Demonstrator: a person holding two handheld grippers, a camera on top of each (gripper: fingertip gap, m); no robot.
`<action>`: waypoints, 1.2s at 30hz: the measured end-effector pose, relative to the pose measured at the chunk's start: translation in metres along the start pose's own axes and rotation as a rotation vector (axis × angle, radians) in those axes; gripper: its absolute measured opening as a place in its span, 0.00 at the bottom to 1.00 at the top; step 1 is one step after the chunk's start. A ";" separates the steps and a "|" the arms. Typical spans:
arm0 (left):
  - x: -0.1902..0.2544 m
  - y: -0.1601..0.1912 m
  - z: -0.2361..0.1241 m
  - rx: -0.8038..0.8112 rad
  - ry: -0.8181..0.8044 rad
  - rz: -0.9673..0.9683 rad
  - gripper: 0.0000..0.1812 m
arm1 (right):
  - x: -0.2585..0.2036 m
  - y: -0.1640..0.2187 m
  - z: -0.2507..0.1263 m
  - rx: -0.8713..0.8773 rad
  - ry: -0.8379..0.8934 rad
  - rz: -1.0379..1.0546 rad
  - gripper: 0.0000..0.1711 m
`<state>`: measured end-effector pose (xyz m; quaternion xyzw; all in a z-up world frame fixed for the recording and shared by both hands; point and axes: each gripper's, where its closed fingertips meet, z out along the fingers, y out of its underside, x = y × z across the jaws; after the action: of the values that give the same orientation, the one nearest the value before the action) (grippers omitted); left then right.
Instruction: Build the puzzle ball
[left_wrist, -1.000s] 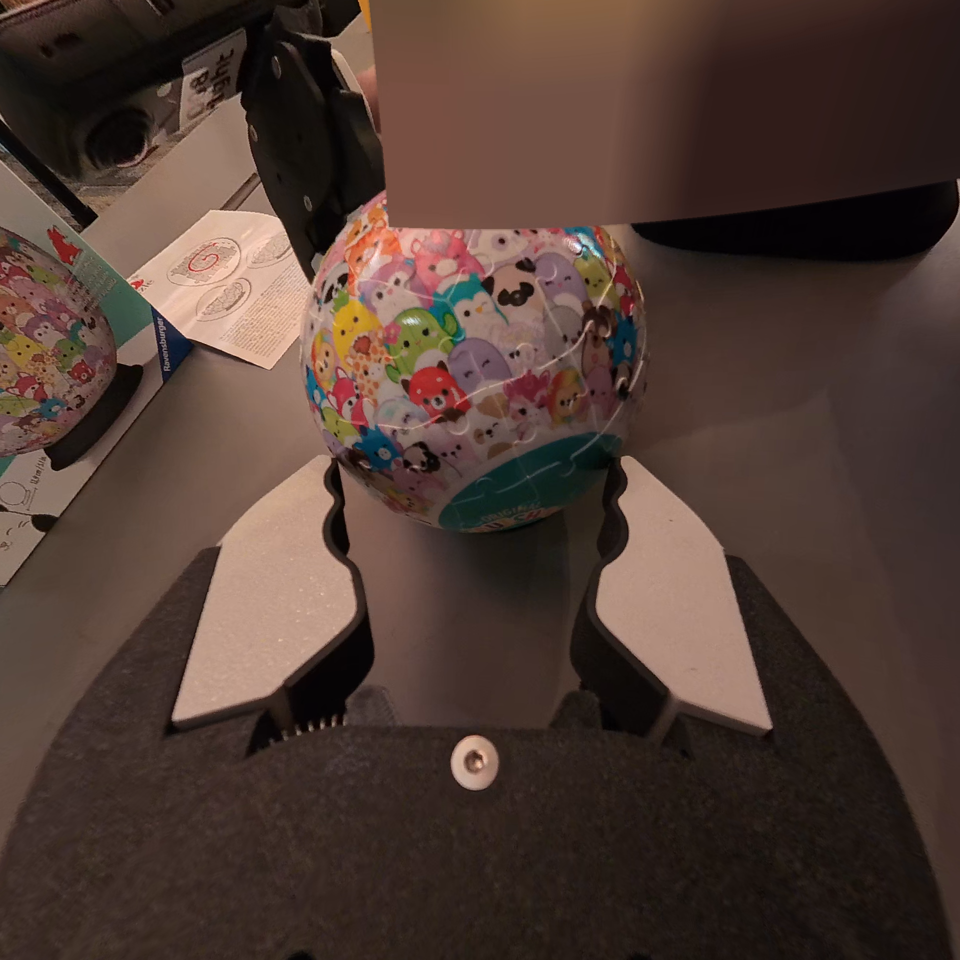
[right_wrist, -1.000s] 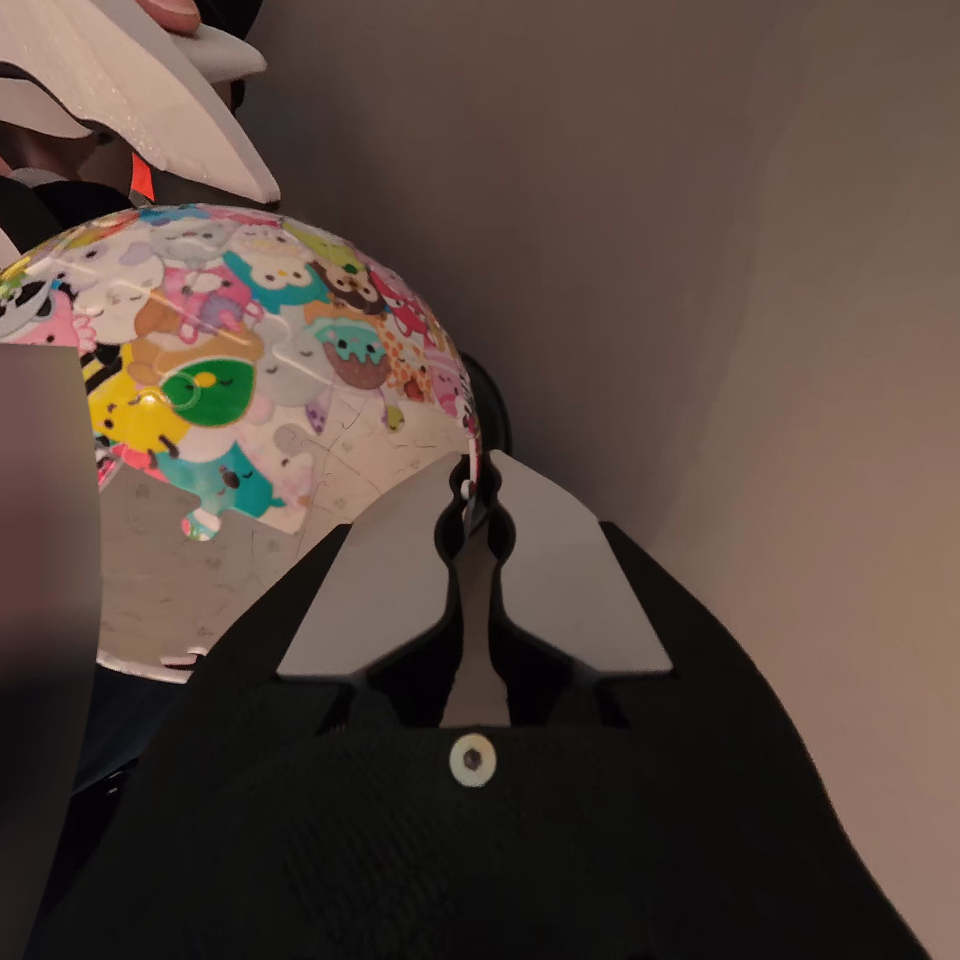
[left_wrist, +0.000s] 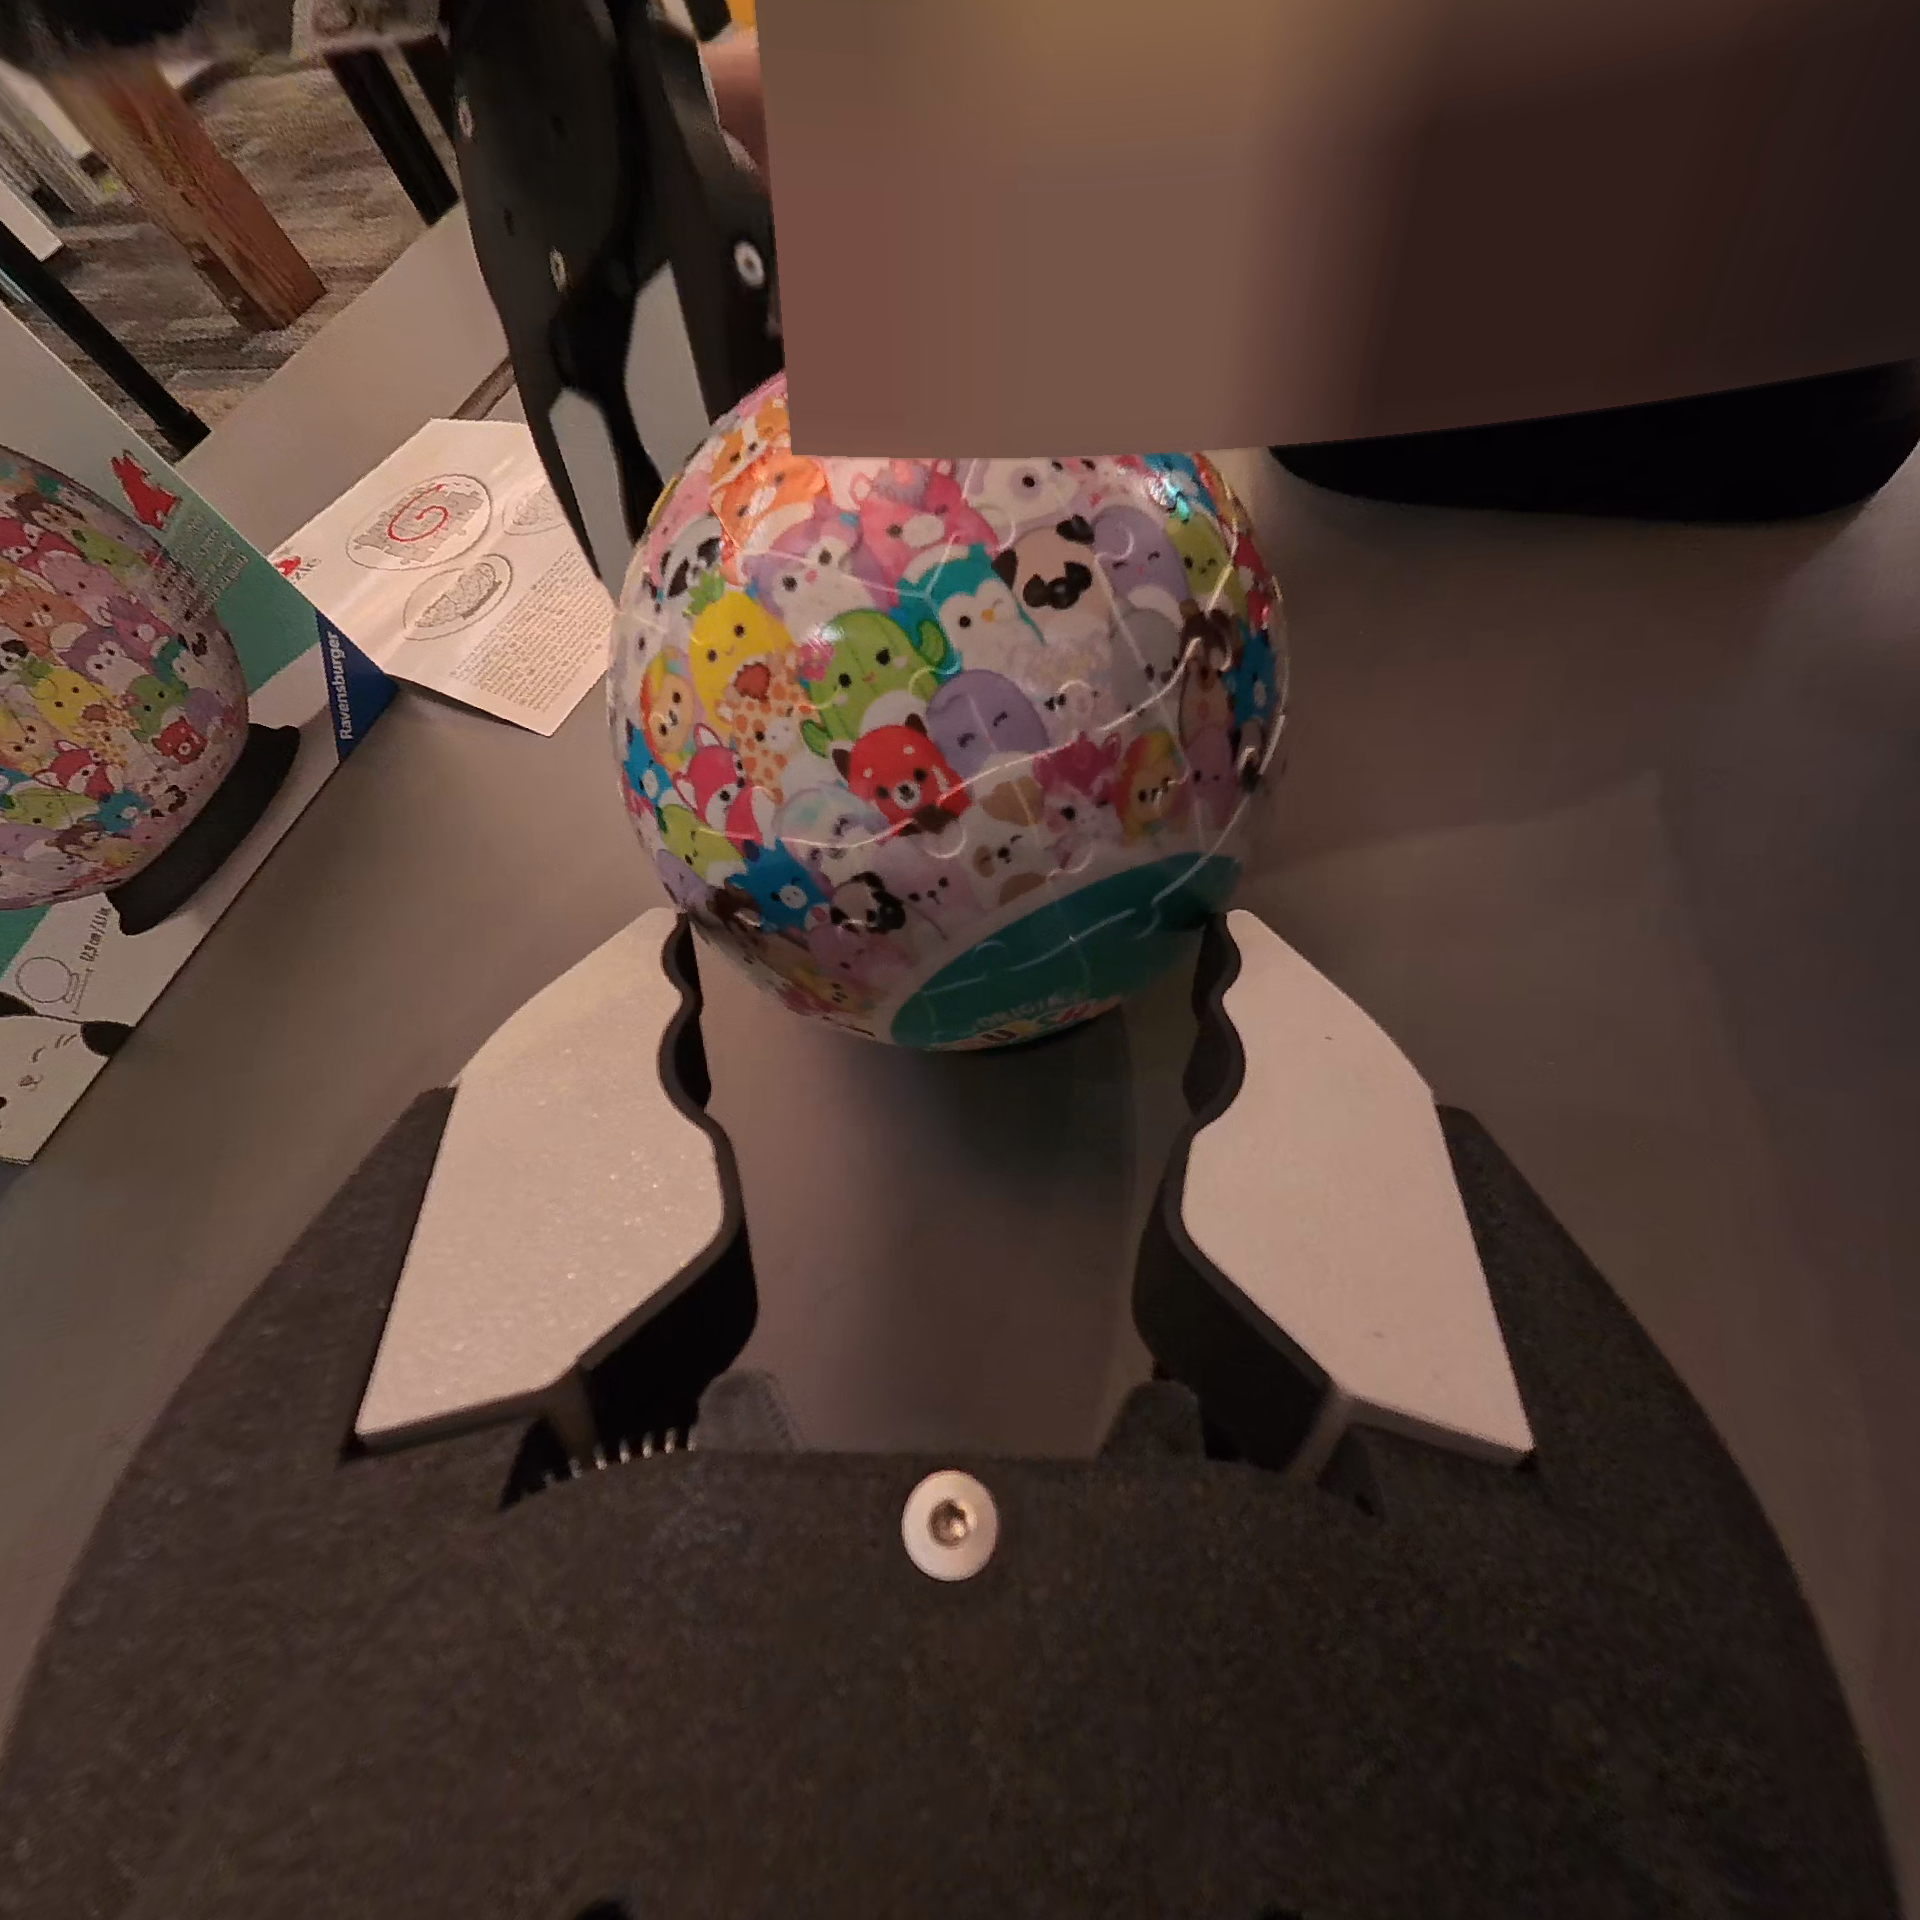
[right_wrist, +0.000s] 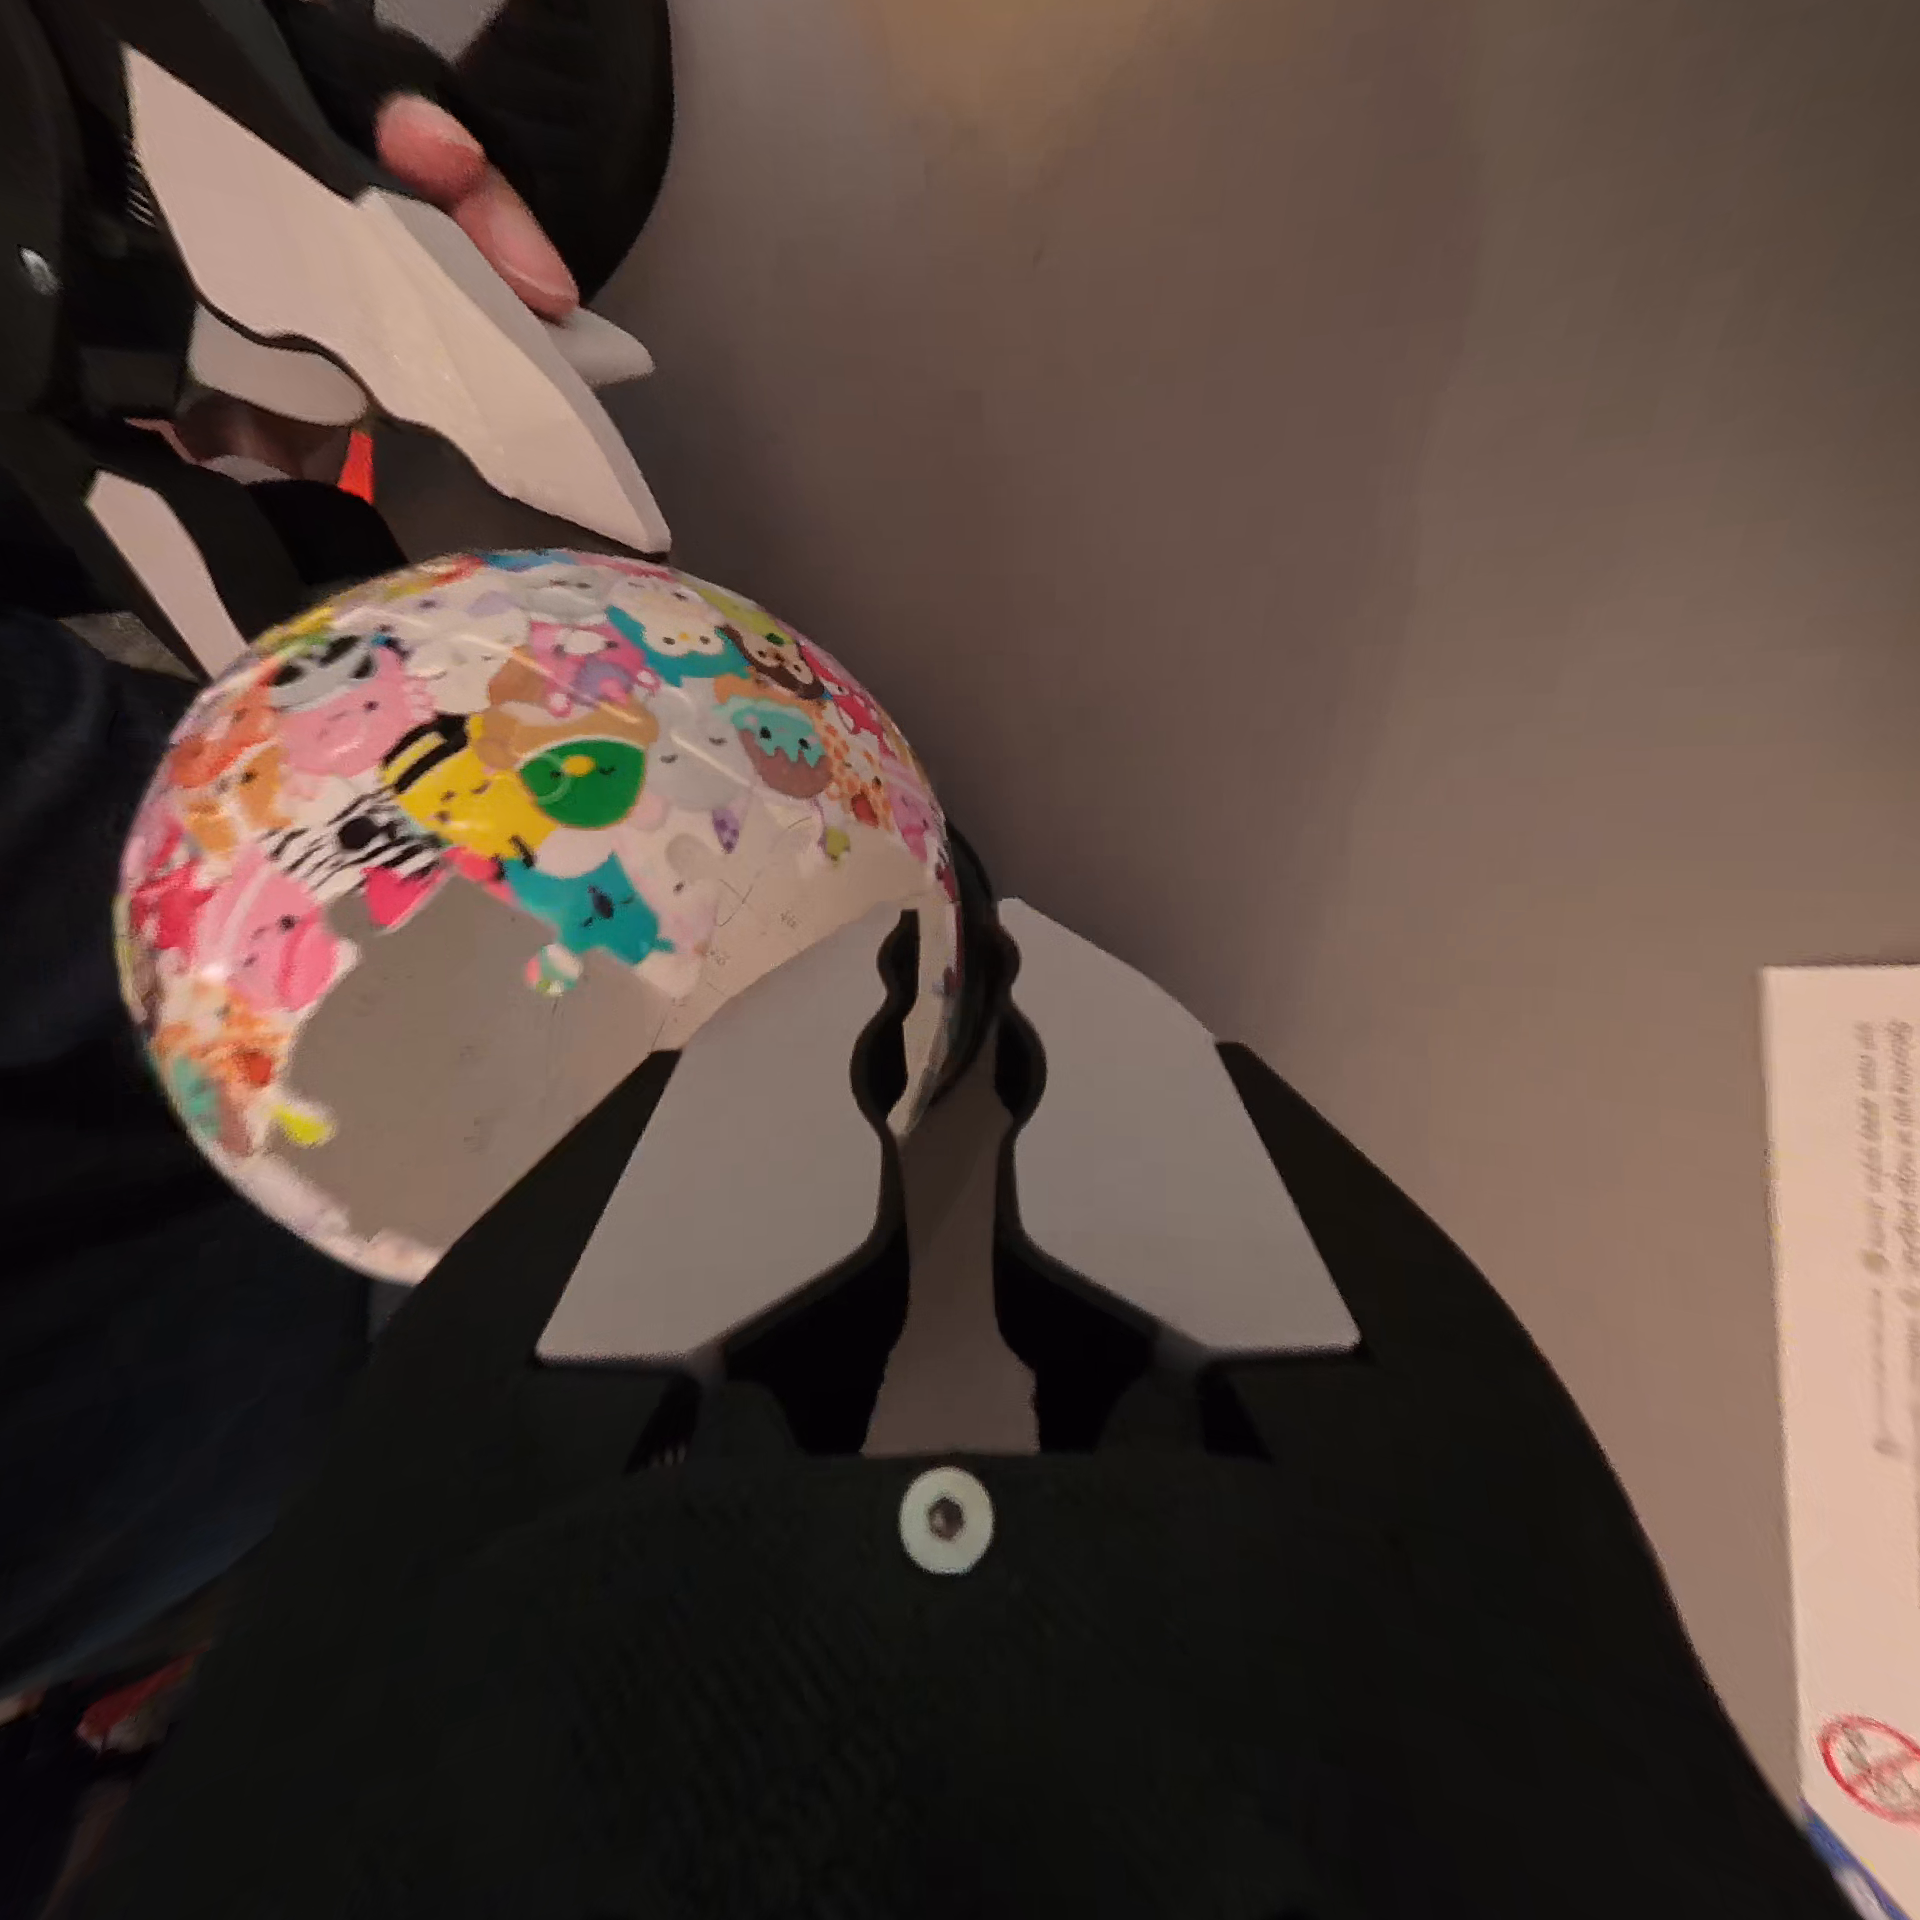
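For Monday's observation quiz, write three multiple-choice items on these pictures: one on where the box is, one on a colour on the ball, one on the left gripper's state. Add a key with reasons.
1. In the left wrist view, the box lies:
A) left of the ball
B) on top of it
C) inside it

2. The round patch low on the ball is:
A) black
B) teal
C) yellow

3. The left gripper is:
A) shut on the ball
B) shut, empty
C) open

Key:
1 A, the box sits at the left edge.
2 B, the patch shows teal.
3 C, its fingers stand wide apart.
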<state>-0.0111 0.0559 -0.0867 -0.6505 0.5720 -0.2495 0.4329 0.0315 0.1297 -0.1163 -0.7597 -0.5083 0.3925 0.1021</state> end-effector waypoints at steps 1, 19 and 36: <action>0.000 0.000 0.000 0.000 -0.002 -0.002 0.50 | 0.001 -0.002 -0.007 0.021 0.012 0.002 0.08; 0.000 0.000 0.001 0.002 0.002 -0.002 0.50 | -0.001 0.021 -0.005 -0.097 0.008 0.096 0.04; -0.002 -0.001 0.002 0.010 -0.002 -0.005 0.50 | -0.003 0.029 -0.007 -0.137 0.039 0.153 0.14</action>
<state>-0.0091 0.0588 -0.0862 -0.6499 0.5688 -0.2527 0.4362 0.0562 0.1152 -0.1259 -0.8091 -0.4722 0.3485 0.0293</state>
